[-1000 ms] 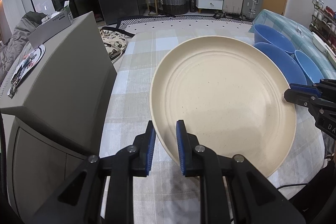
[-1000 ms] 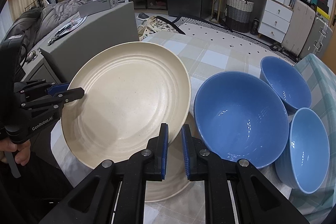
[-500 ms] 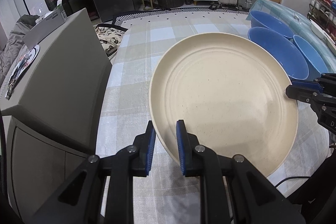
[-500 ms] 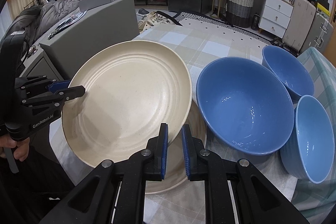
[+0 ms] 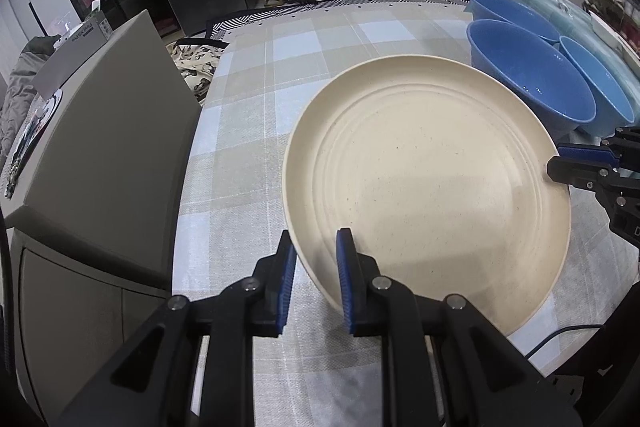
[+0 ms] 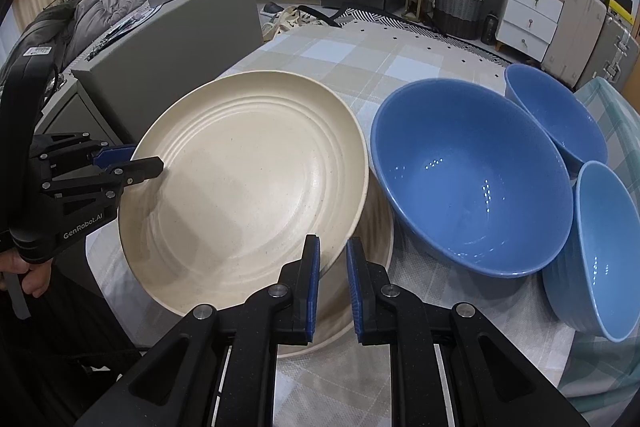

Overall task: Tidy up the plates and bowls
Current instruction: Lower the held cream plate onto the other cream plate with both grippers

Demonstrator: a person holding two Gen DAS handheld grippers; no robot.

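Plate rim pinched by both grippers, prob.

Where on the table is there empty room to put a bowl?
The checked cloth is bare beyond the cream plate, and between that plate and the grey cabinet. It is crowded beside the plate, where three blue bowls cluster.

Cream plate now lower, closer to second plate beneath.

I counted two cream plates, the upper plate and the lower plate under it, and three blue bowls: one large bowl and two smaller bowls.
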